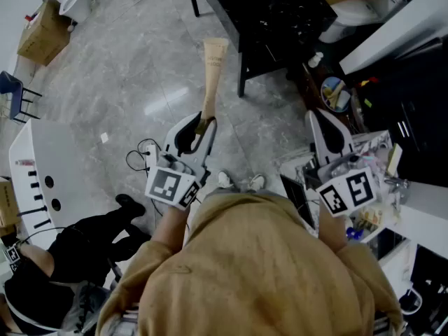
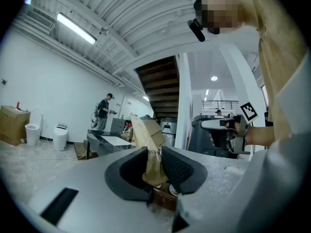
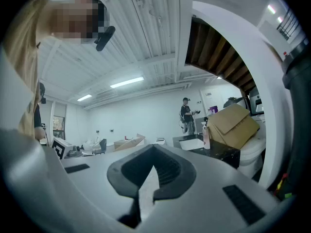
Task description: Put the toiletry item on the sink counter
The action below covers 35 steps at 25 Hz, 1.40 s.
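The toiletry item is a tan squeeze tube (image 1: 213,72) that sticks out forward over the grey floor, with my left gripper (image 1: 204,123) shut on its lower end. In the left gripper view the tube (image 2: 146,140) stands pinched between the dark pads. My right gripper (image 1: 315,117) is held out level to the right of it, its white fingers closed together with nothing between them. The right gripper view shows the jaw tips (image 3: 154,150) meeting, empty. A white counter edge (image 1: 427,205) with a faucet (image 1: 396,183) lies at the right.
A cluttered rack of small bottles and items (image 1: 364,152) sits just under my right gripper. Ahead are a black table (image 1: 280,19) and a white toilet (image 1: 357,9). A cardboard box (image 1: 42,30) is at the far left, a white desk (image 1: 49,166) and a seated person (image 1: 63,257) at the near left.
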### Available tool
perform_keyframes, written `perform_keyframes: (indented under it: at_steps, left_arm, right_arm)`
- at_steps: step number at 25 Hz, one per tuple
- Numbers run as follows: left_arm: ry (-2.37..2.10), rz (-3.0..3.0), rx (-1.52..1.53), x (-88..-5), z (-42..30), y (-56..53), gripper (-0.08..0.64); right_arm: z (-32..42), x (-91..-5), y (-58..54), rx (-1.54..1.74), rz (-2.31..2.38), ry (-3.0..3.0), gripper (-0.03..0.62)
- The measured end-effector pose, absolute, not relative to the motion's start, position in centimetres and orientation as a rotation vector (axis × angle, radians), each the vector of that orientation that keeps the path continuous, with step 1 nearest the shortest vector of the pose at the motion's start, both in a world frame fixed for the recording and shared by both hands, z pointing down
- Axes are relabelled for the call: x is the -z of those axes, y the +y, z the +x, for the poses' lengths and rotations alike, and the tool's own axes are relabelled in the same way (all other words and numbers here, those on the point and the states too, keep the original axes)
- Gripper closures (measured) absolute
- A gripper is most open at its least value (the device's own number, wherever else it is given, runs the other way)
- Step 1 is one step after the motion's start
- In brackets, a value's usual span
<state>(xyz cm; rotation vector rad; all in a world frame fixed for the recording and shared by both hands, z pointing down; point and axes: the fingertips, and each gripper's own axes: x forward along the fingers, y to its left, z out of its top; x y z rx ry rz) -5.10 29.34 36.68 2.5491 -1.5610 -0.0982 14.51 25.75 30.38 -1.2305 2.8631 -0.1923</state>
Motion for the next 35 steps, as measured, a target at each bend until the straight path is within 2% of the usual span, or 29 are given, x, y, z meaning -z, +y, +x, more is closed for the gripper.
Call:
perform_keyframes:
  at_steps: [14, 35]
  left_arm:
    - [-1.583, 2.550, 0.103, -35.9, -5.9, 30.2, 0.471]
    - [-1.574, 2.532, 0.141, -37.4, -13.0, 32.0, 0.471]
  right_arm:
    - [13.7, -30.0, 25.9, 0.227, -1.168, 2.851, 0.591]
    - [6.4, -29.3, 27.3, 0.179, -1.148, 2.899, 0.589]
